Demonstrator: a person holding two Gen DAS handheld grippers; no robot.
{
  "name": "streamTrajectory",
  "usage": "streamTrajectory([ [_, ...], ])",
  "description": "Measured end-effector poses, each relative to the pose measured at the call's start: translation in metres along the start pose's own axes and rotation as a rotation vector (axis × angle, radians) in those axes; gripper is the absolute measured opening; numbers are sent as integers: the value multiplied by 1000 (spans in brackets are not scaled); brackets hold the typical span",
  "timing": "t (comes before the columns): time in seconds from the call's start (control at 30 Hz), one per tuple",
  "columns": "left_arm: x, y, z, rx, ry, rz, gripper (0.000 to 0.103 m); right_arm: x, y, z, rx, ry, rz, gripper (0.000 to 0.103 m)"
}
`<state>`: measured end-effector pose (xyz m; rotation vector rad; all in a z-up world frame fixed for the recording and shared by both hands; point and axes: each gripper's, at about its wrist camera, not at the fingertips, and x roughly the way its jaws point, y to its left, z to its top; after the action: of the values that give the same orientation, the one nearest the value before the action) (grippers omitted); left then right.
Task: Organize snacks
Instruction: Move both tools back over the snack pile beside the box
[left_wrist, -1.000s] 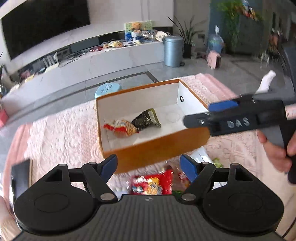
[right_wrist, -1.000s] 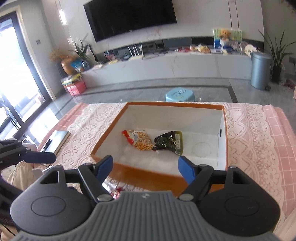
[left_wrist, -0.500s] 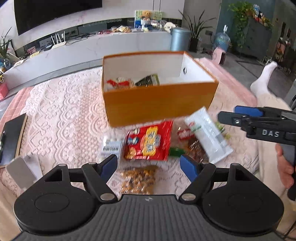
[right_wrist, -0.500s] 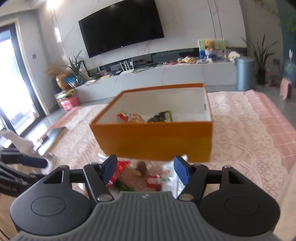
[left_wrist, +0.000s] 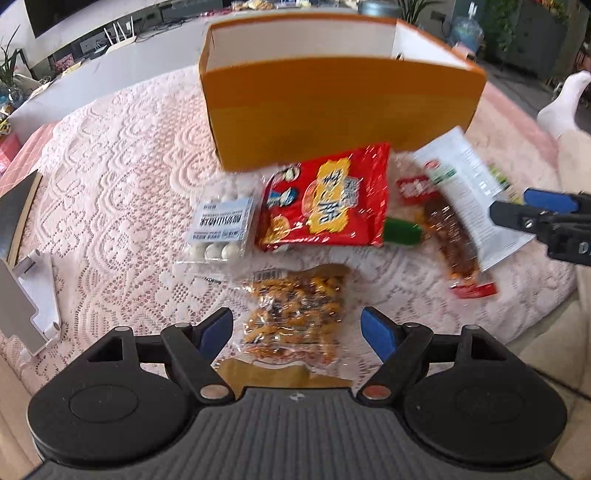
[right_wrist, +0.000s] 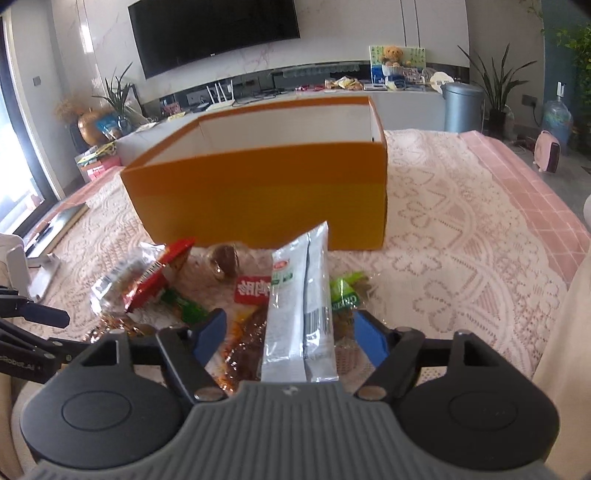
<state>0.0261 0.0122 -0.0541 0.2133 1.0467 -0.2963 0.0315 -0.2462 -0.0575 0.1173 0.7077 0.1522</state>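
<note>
The orange box (left_wrist: 343, 107) fills the top centre of the left wrist view; from this low angle its floor and contents are hidden behind the near wall. Motion blur smears the print on the red snack bag (left_wrist: 325, 199) at centre. In the right wrist view the white packet (right_wrist: 301, 314) runs out of sight under the camera housing, and the snacks behind it overlap too much to separate.

The left gripper (left_wrist: 297, 328) stands wide open above the clear bag of mixed nuts (left_wrist: 295, 317), not touching it. The right gripper (right_wrist: 288, 332) has just been opening, with the white packet between its blue fingers (right_wrist: 210, 332), ungripped. Bare lace-covered worktop (right_wrist: 461, 258) spreads to the right of the box.
</note>
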Motion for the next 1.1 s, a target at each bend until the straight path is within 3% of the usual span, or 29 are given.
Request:
streamTrajectory([
  [0.27,17,1,0,11,51,-11,92,15,0,1,-33,-1,-25,74],
  [0.5,28,0,-1,24,78,12,95,25,8,-1,-80,14,-54,66],
  [0.83,33,5,2,-33,66,-12,97,37,11,-2,-114,15,-63,54],
  [1.1,33,5,2,-49,41,-11,85,38,16,-4,-150,2,-62,46],
])
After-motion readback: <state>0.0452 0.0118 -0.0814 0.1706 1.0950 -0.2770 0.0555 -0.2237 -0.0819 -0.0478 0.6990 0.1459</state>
